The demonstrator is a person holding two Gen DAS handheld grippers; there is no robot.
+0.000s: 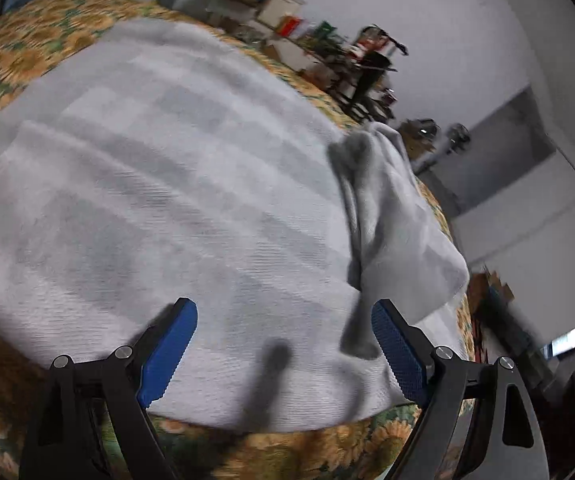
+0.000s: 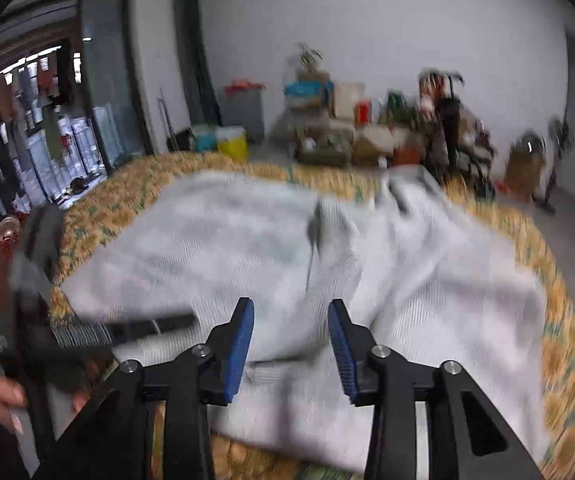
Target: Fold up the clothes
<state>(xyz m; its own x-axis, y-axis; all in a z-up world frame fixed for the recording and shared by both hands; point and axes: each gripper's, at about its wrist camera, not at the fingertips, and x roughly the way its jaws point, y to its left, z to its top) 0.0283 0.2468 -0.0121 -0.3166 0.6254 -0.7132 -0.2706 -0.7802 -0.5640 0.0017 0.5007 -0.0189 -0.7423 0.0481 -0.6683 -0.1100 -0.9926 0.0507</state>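
A light grey ribbed cloth [image 1: 159, 184] with faint stripes lies spread over a sunflower-patterned cover [image 1: 27, 40]. Its right corner [image 1: 395, 208] is folded back onto it in a loose flap. My left gripper [image 1: 283, 304] hovers just above the cloth's near edge, its blue pads [image 1: 171, 344] wide apart with nothing between them. In the right wrist view the same cloth [image 2: 215, 248] is blurred, with a crease down its middle. My right gripper [image 2: 291, 302] is above its near edge, open and empty. The left gripper [image 2: 99, 334] shows as a dark blur at the left, with a hand [image 2: 3, 400] below it.
Boxes, plants and clutter [image 2: 343, 120] line the far wall, with a yellow bucket [image 2: 233, 142] and fans [image 2: 559, 136] on the floor. A glass sliding door [image 2: 99, 80] stands at the left. The patterned cover's edge [image 2: 563, 320] runs close to the cloth's right side.
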